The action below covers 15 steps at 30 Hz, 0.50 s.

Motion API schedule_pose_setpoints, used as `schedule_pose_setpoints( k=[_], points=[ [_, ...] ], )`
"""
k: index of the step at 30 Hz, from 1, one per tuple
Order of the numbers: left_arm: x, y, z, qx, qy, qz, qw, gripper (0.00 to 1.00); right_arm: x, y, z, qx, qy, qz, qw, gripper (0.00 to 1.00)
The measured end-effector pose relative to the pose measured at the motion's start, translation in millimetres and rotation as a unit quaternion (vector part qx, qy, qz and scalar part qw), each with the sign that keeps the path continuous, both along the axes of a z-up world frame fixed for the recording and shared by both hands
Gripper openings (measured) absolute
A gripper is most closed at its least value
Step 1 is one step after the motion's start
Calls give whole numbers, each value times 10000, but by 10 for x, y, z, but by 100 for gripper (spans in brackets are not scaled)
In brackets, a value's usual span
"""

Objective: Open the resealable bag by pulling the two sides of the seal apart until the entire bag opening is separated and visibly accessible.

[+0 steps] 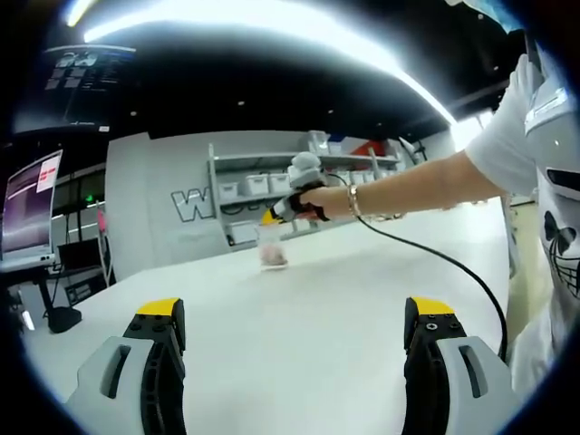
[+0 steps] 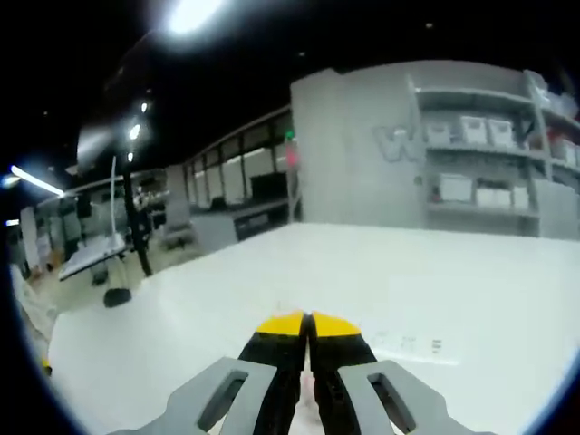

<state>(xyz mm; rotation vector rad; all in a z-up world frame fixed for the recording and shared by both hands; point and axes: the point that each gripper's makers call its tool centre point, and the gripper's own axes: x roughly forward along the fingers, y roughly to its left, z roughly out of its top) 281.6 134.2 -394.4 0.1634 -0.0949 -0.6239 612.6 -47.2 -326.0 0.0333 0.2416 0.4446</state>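
Note:
A small clear resealable bag (image 1: 272, 248) with pinkish contents hangs upright with its bottom at the white table (image 1: 299, 353). The right gripper (image 1: 283, 210), held by a person's hand, pinches the bag's top edge from above. In the right gripper view that gripper (image 2: 308, 328) has its yellow-tipped jaws pressed together, with a sliver of clear printed plastic (image 2: 408, 344) showing just beyond them. My left gripper (image 1: 296, 313) is open wide, low over the near table, well short of the bag, with nothing between its fingers.
A black cable (image 1: 444, 258) trails from the right gripper across the table towards the person (image 1: 544, 181) at the right. Grey shelves with white bins (image 1: 263, 186) stand behind the table. A monitor (image 1: 32, 204) stands at the left.

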Motion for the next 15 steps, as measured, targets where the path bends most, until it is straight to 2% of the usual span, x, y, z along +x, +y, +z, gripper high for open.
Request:
schedule_pose_setpoints(
  k=[4, 15],
  points=[
    [-3, 6, -1, -8, 3, 7, 10000, 100, -1, 79, -81, -171, 8, 65, 9998, 0],
    [-17, 23, -10, -29, 5, 28, 10000, 100, -127, 306, -235, -81, 83, 350, 9993, 0]
  ],
)
